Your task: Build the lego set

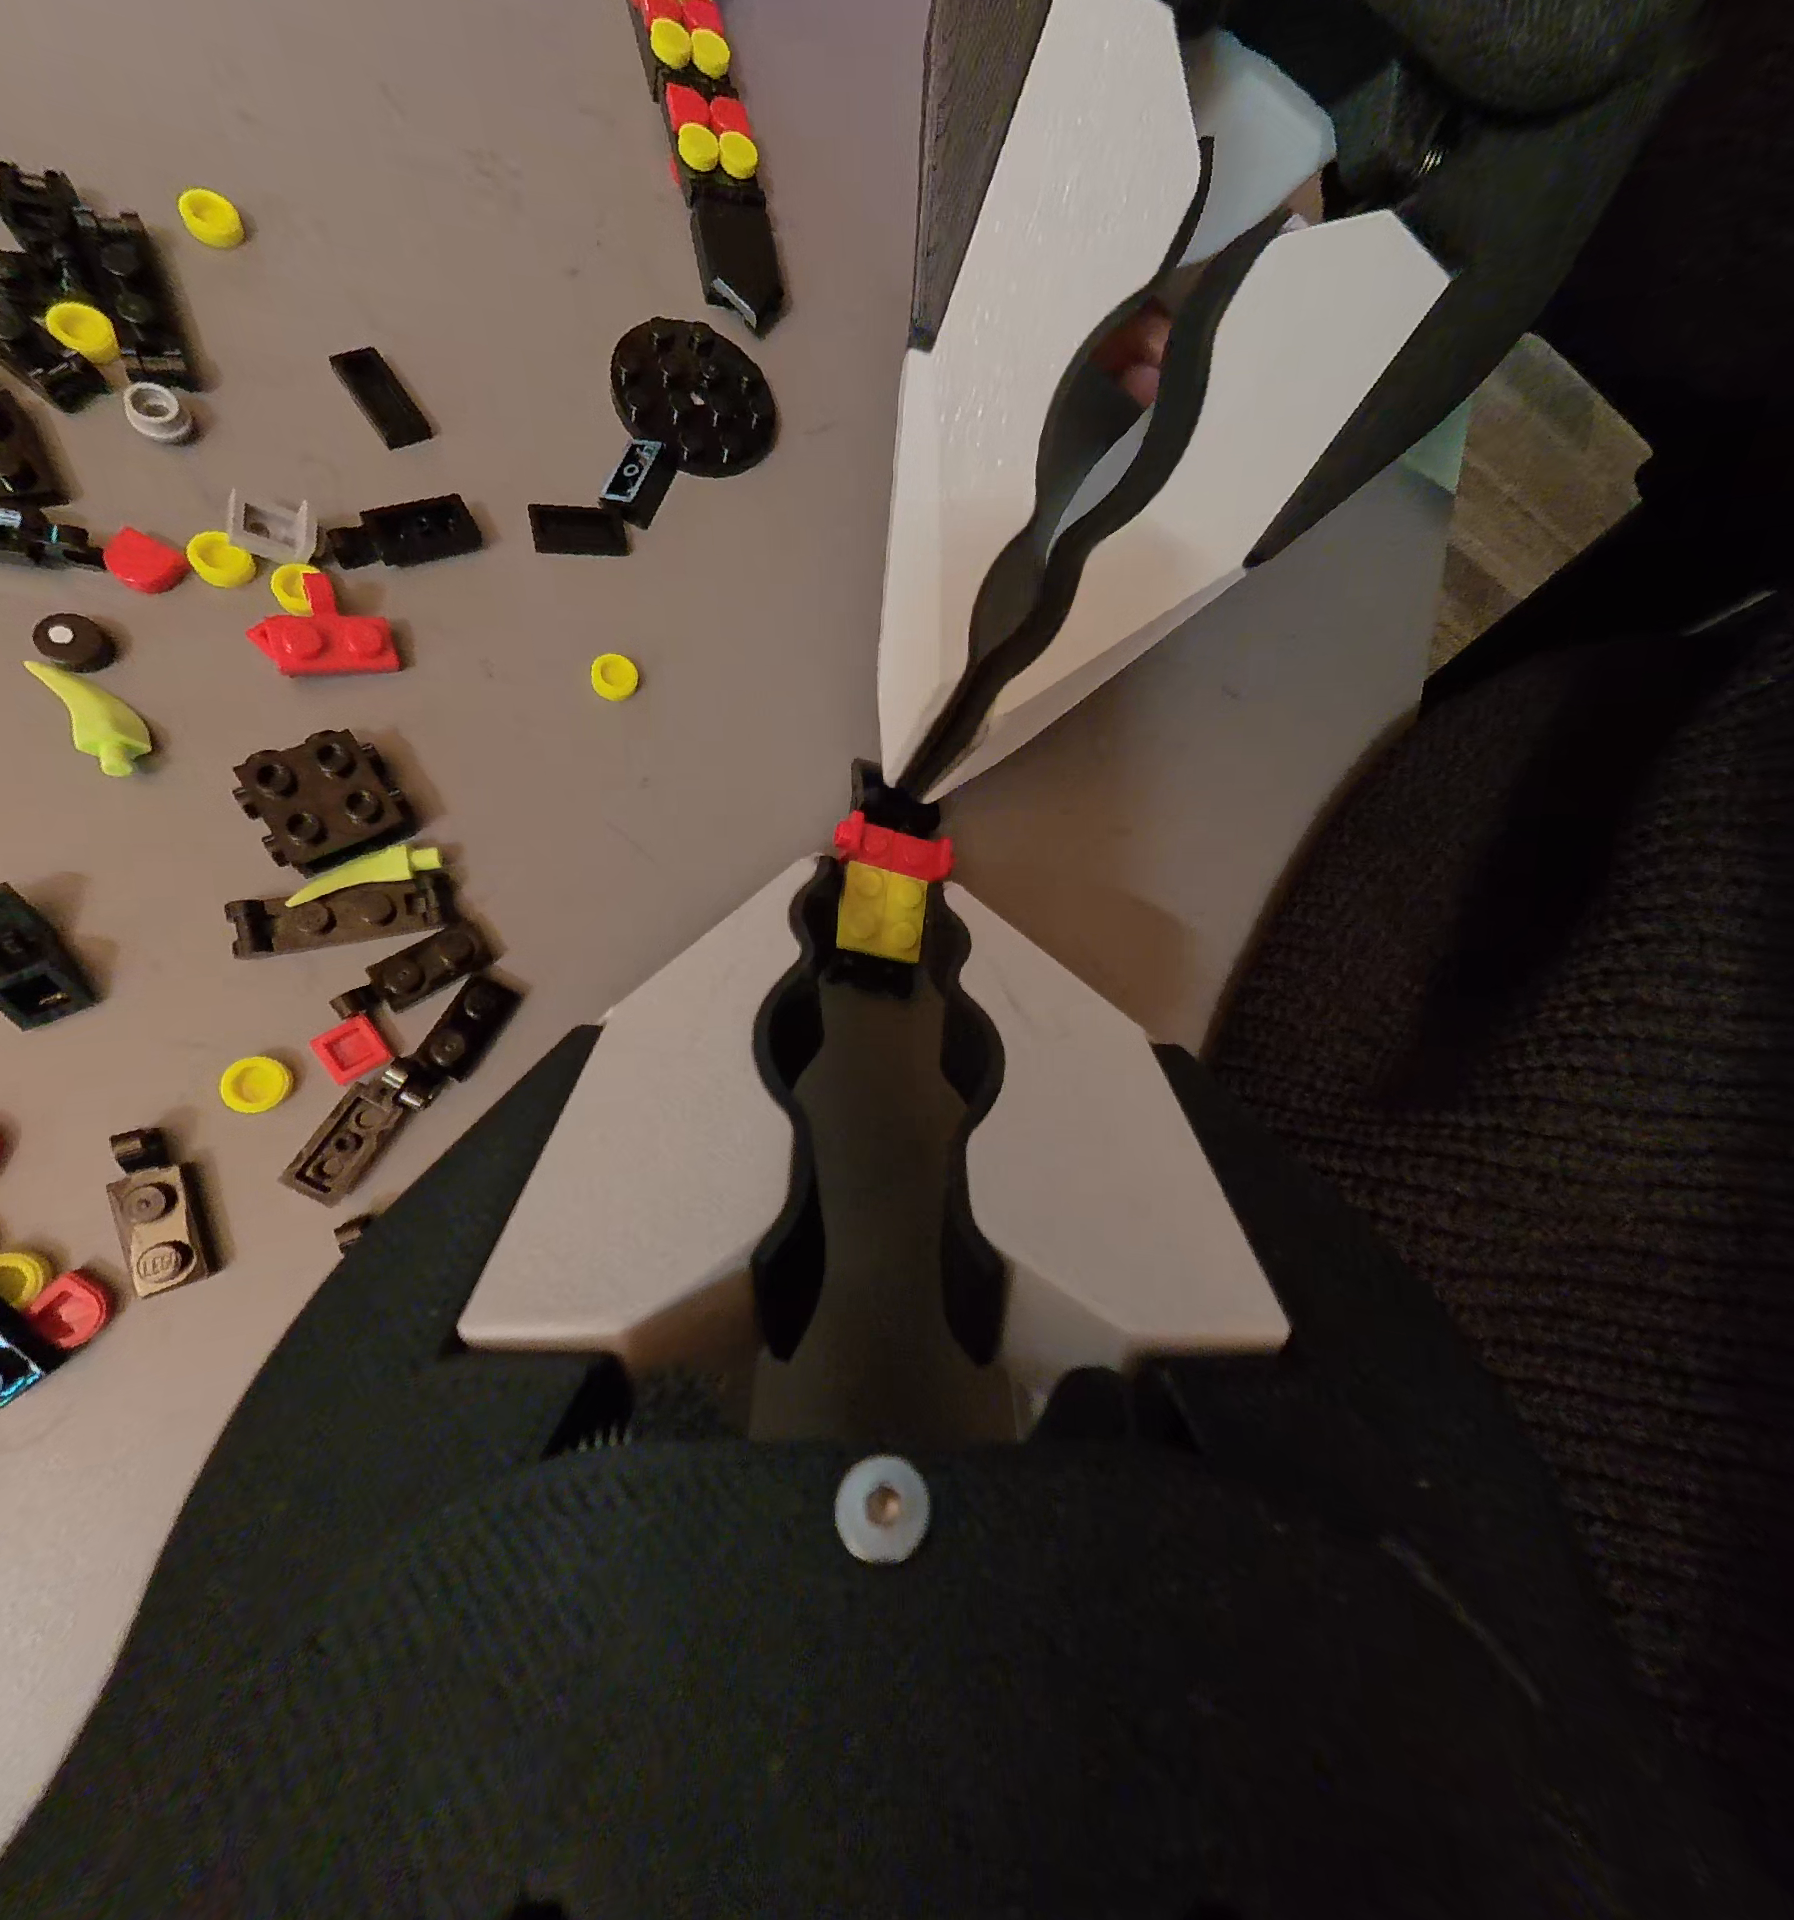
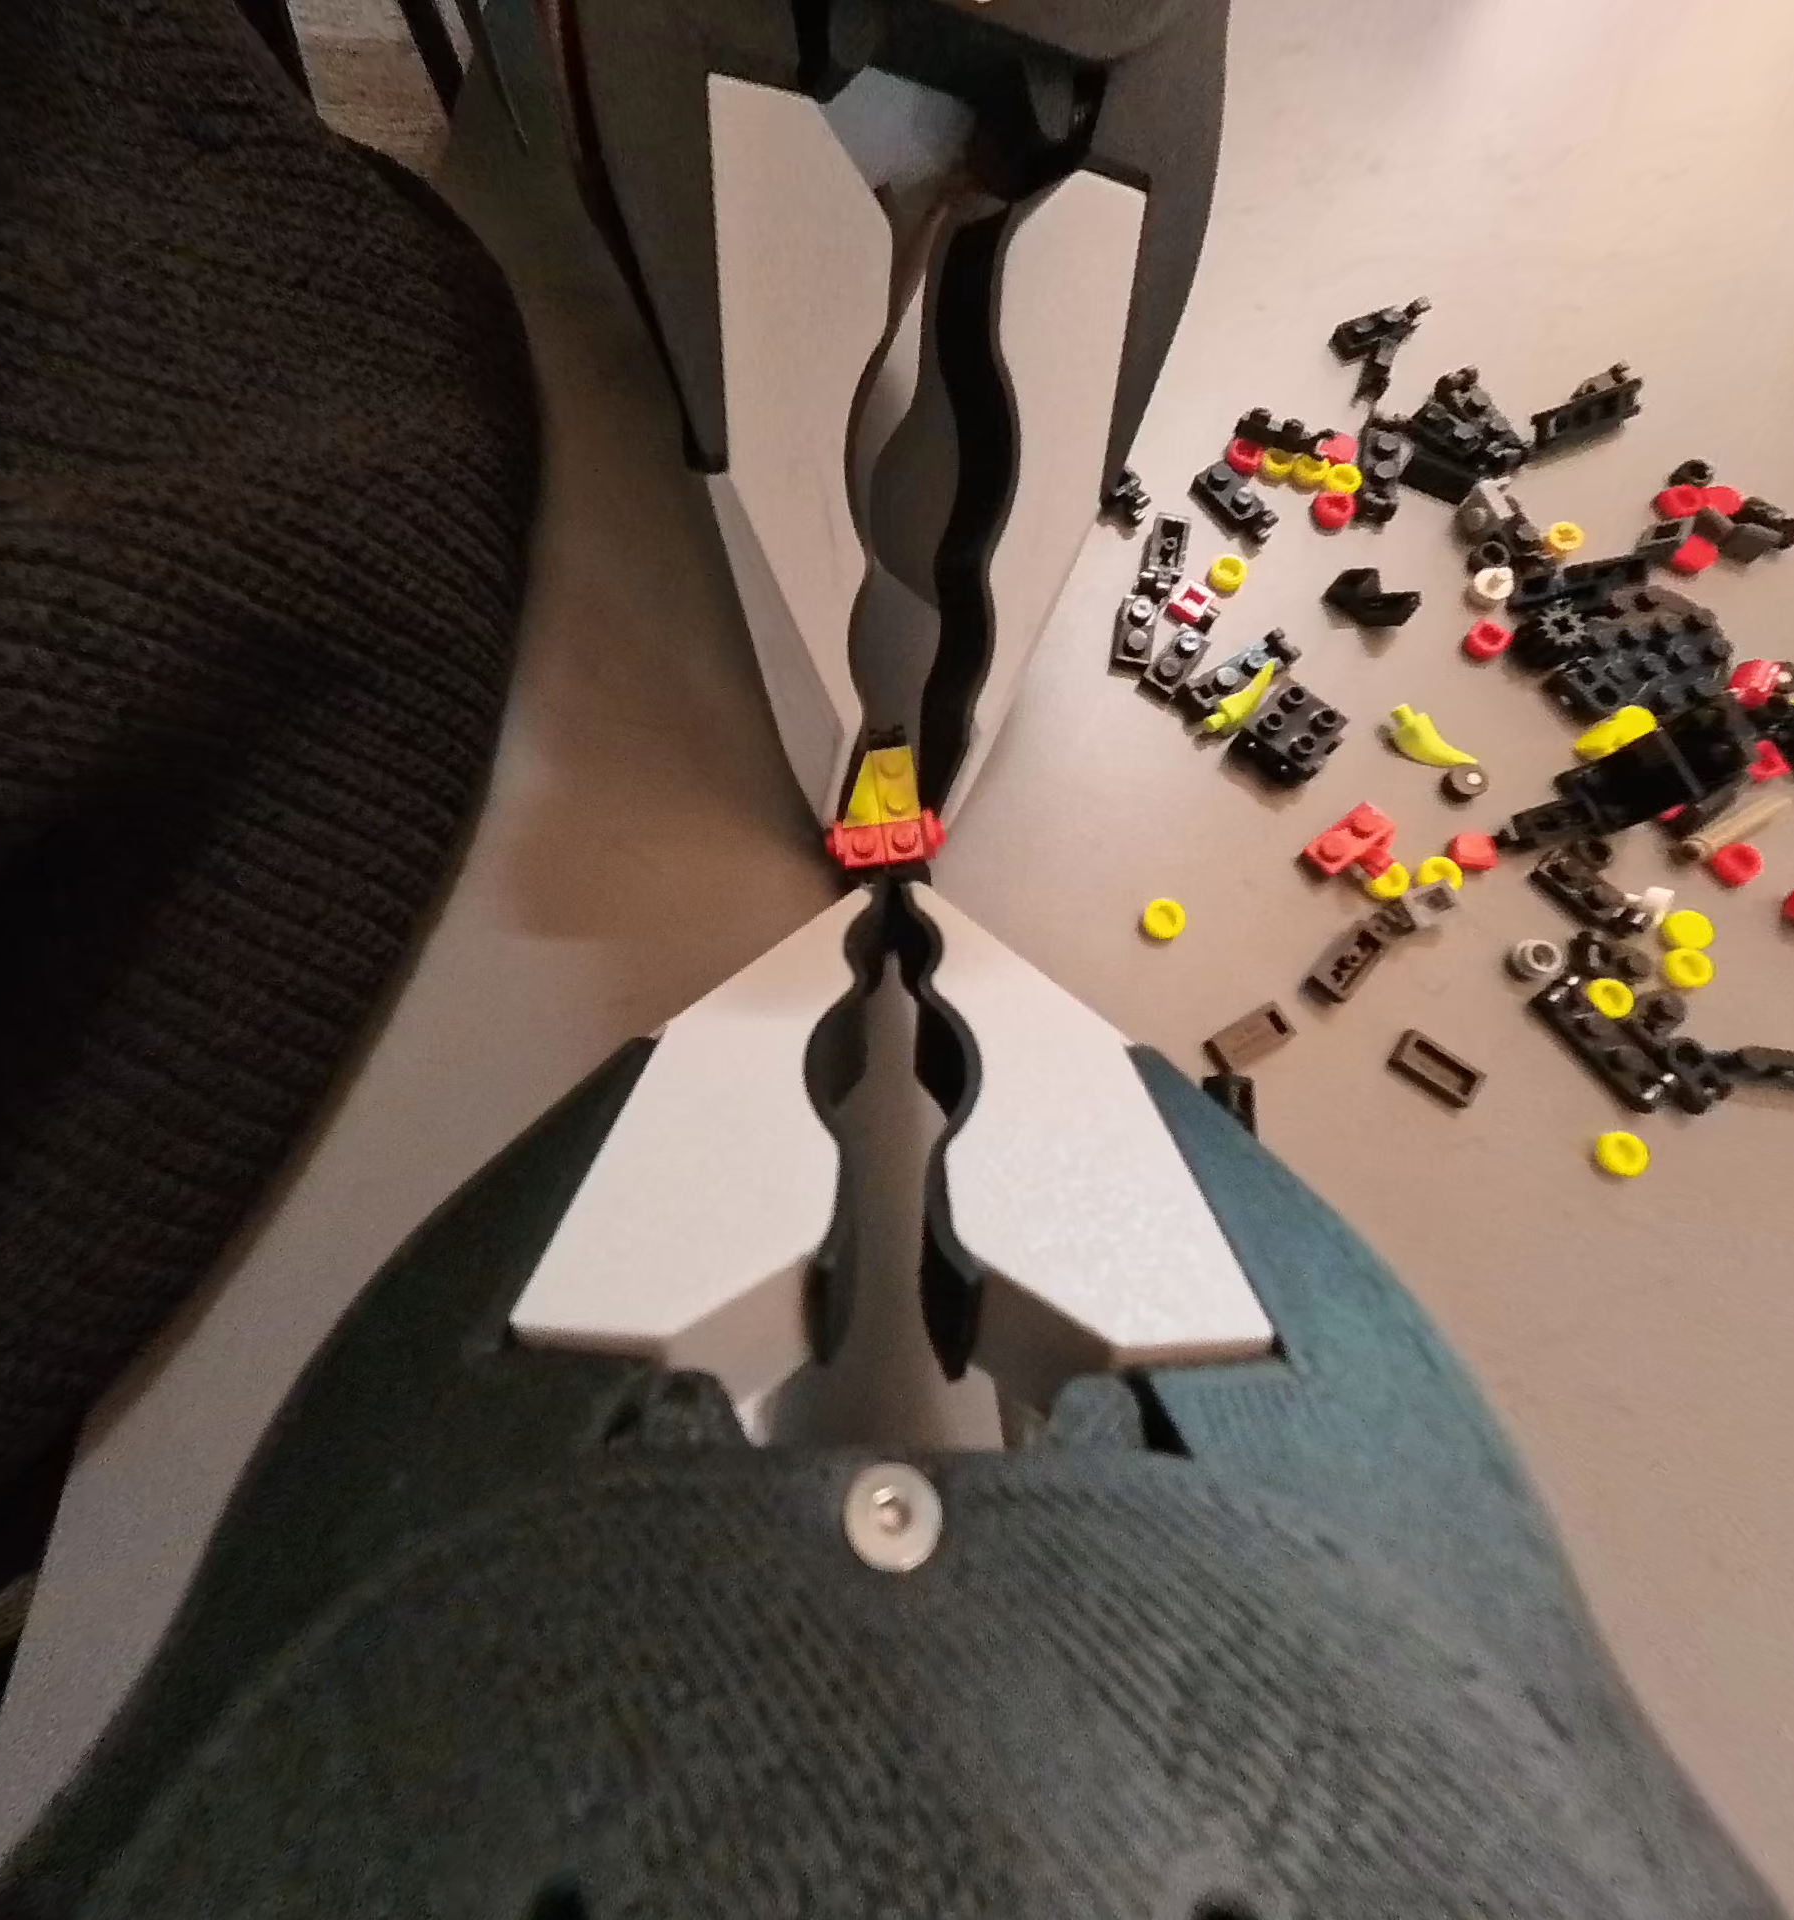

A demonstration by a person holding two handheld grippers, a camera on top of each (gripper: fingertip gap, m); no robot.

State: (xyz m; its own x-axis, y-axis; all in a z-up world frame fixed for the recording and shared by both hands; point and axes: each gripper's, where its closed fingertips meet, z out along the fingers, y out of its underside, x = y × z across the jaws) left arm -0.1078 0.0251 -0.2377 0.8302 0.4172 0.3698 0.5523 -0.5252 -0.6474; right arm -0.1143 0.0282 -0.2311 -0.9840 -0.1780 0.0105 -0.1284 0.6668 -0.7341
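With the left gripper [image 1: 882, 899], clamps a small sub-assembly [image 1: 880, 920] at the fingertips: yellow plate on top, red plate [image 1: 898, 850] across its far end, black underneath. Holds it above the grey table [image 1: 1080, 935], close to the near edge and beside dark knitted fabric [image 1: 1547, 1039].

Straight opposite, brings in the right gripper [image 1: 898, 795] tip to tip, jaws drawn nearly together on what looks like a small black piece [image 1: 869, 781] touching the red end of the sub-assembly. Cannot tell from either wrist view whether that piece is already seated or only pressed against it. Looks like a joining step in hand.

Off to the side, leaves most of the set loose on the table: a yellow round tile [image 1: 614, 677] nearest, then a black four-stud plate [image 1: 319, 800], a red plate with a tab [image 1: 327, 639], lime claws [image 1: 93, 717], assorted black hinge plates and more yellow and red round tiles, mostly apart, some touching or overlapping.

Farther back, shows a round black plate [image 1: 693, 397], and beyond it a long black strip carrying red and yellow pieces [image 1: 706, 125], seemingly finished as one section.

Judging by that: early to middle of the build, with one strip and this small unit put together, and by far the larger share of parts not yet placed.
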